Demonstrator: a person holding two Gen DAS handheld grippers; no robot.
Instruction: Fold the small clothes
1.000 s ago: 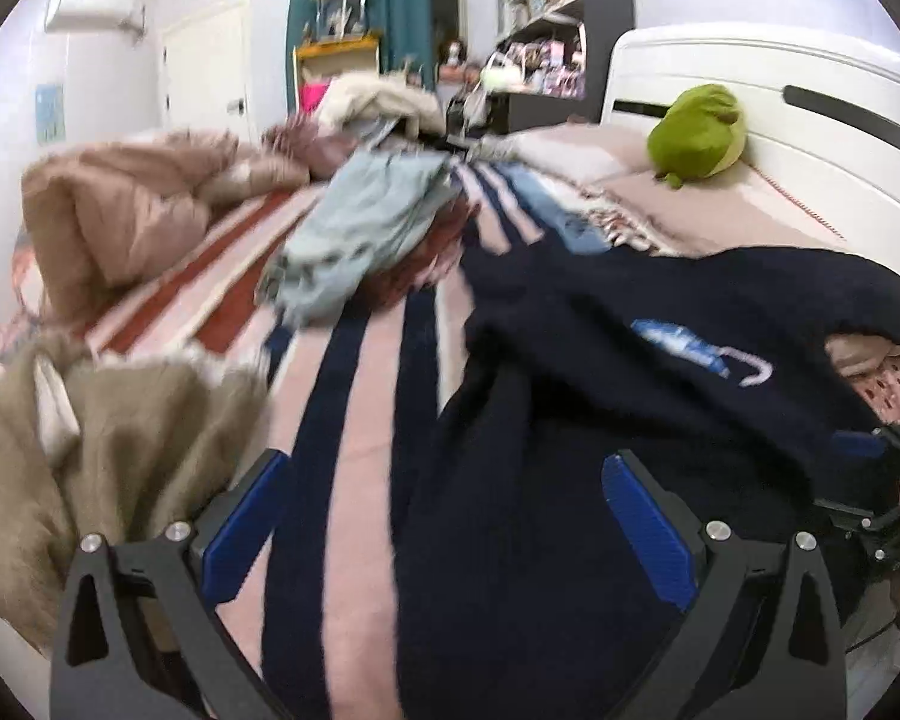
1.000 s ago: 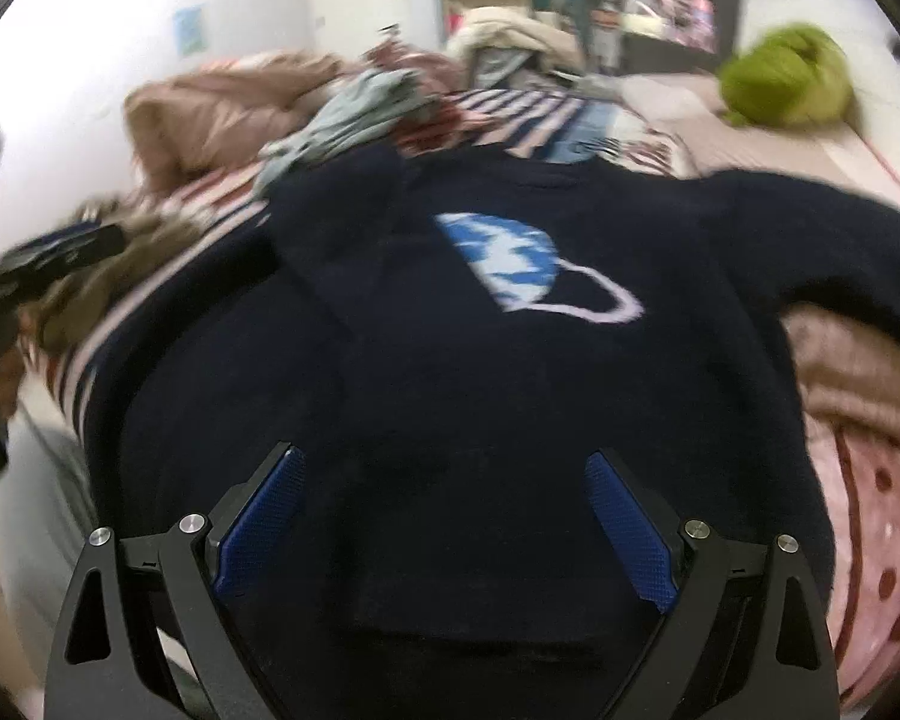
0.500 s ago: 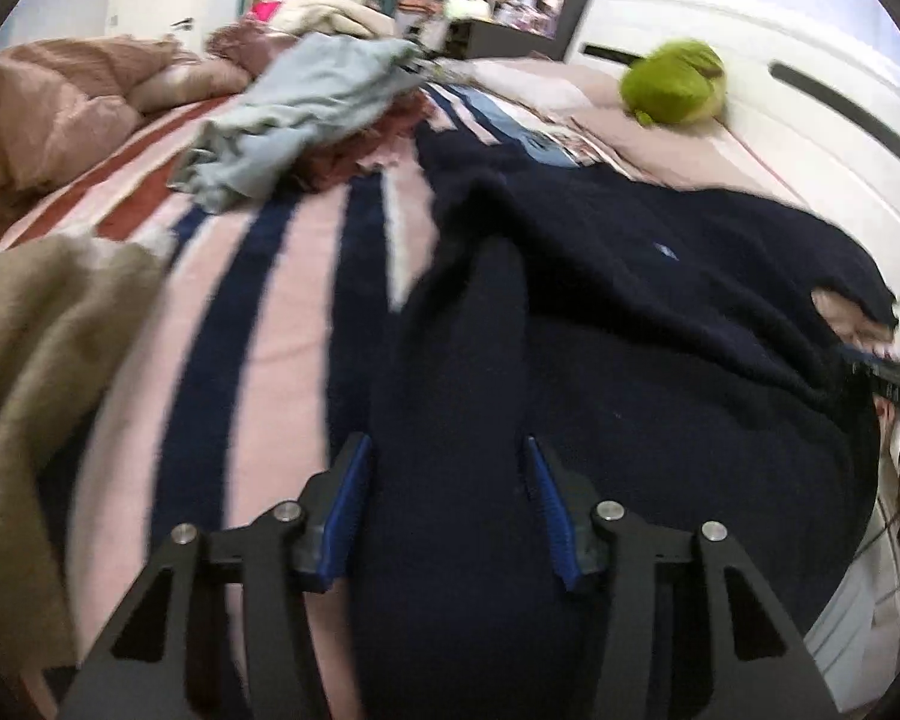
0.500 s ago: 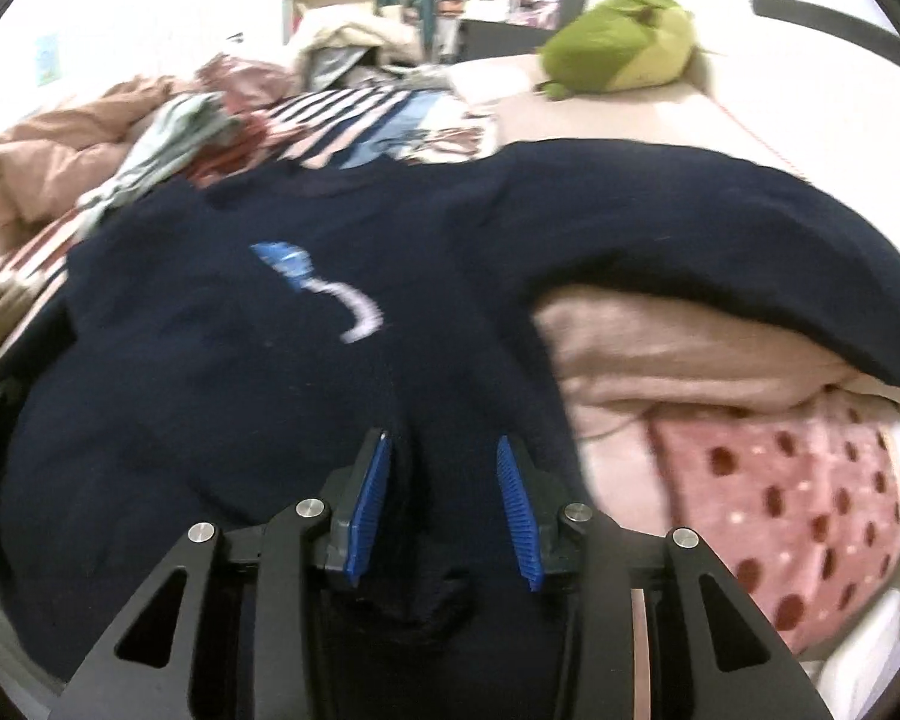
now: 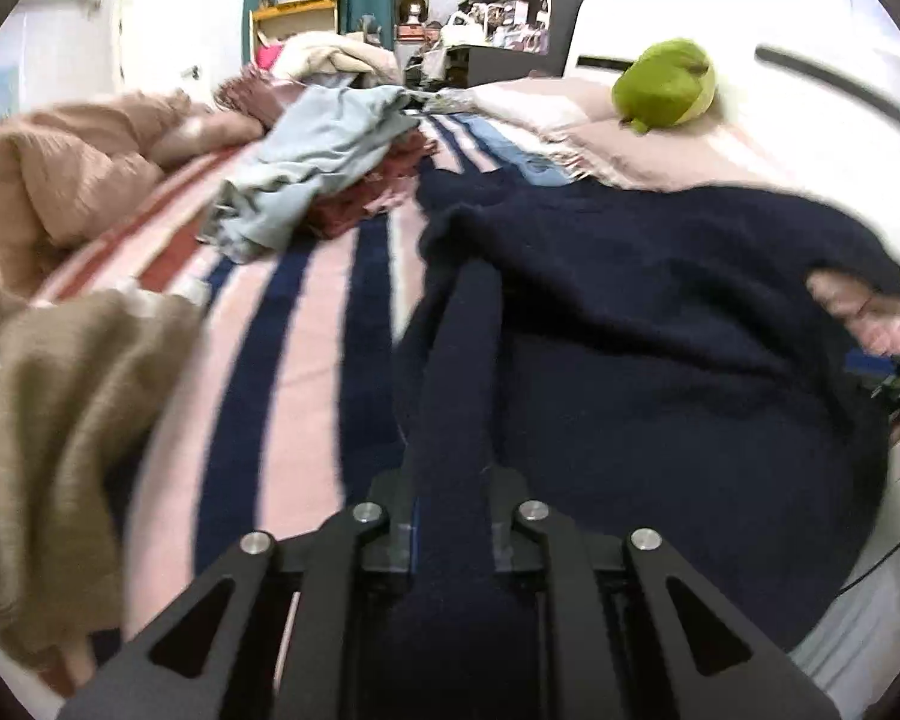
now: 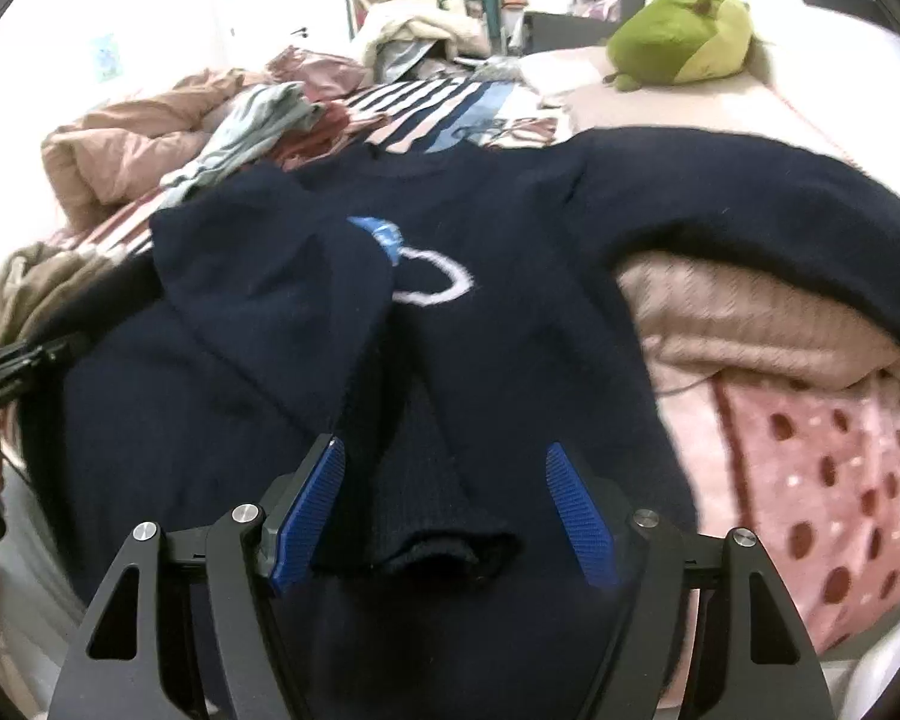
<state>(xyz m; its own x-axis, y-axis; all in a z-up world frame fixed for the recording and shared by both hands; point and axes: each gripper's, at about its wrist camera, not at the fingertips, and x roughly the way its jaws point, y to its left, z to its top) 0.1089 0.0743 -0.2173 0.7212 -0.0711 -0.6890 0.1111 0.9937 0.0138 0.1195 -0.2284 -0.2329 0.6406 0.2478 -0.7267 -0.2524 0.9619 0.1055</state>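
Folding has barely begun on the navy sweater (image 6: 510, 324), which lies face up across the middle of the right wrist frame on the striped blanket (image 5: 306, 324), its blue-and-white planet motif (image 6: 414, 264) showing at centre. One sleeve has been brought inward over the chest: it runs down from the motif to its ribbed cuff (image 6: 426, 516) at lower centre, just between the blue pads of our right gripper (image 6: 444, 510). Those jaws stand apart, with the cuff loose between them and touching neither pad as far as we can tell. The other sleeve (image 6: 750, 198) is not folded in; it stretches toward the upper right of the frame over a beige knit (image 6: 750, 324).

In the left wrist frame our left gripper (image 5: 450, 534) at lower centre has its jaws drawn together on a raised ridge of navy fabric that runs up the middle of the picture; which part of the sweater that ridge is we cannot tell for sure.

We judge that one sleeve fold is done. Left to do: the outstretched sleeve, then folding the body. A pale blue garment (image 5: 318, 162) at upper centre-left and a tan knit (image 5: 54, 420) at the left edge lie unfolded, so more pieces appear to wait. A green plush toy (image 5: 666, 84) sits at upper right.
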